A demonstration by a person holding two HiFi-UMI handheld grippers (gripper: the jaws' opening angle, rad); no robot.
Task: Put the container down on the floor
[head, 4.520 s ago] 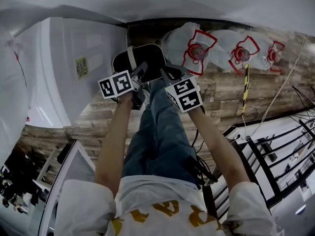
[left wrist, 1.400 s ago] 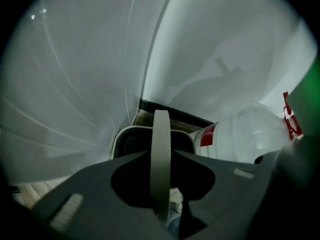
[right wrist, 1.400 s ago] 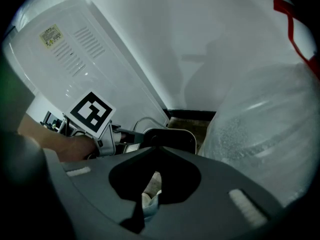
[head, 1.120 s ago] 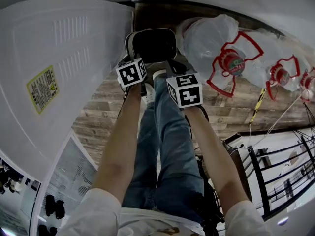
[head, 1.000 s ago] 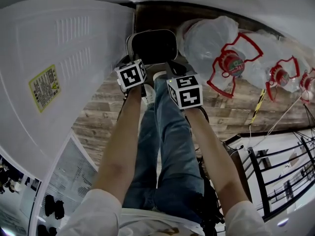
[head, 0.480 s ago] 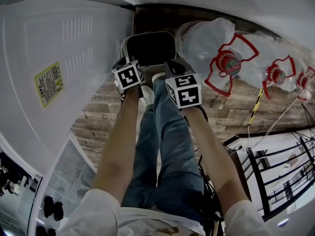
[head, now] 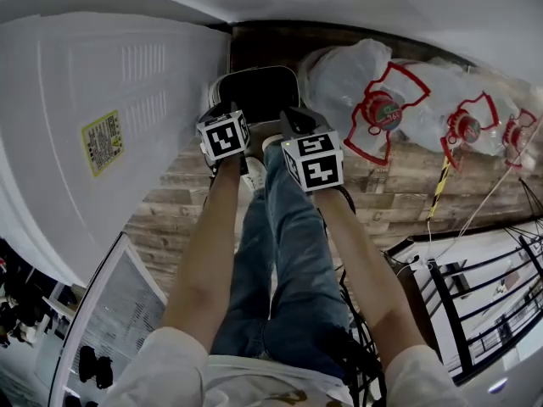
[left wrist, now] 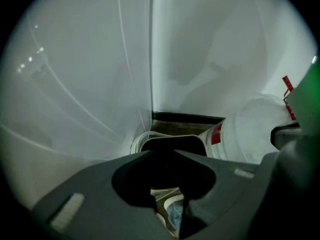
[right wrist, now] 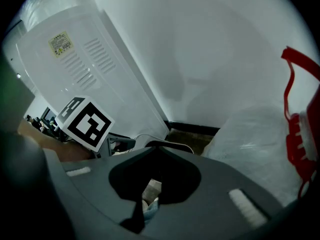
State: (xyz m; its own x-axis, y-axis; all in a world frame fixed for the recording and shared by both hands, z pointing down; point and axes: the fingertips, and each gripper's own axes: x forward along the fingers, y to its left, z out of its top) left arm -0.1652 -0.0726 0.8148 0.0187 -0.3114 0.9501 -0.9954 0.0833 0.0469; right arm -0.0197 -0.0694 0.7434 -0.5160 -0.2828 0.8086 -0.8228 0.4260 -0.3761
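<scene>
— Why work so close to the white appliance (head: 102,117) on the left?
— The gap beside it seems to be the chosen spot. The left gripper (head: 227,117) has its jaws clamped on the near rim of the container (head: 257,91). The right gripper (head: 290,121) pinches the same rim, probably to keep it level.
— Is it down?
— It is low at the floor (head: 170,206), beside the bagged bottles (head: 365,100). Contact cannot be told.
</scene>
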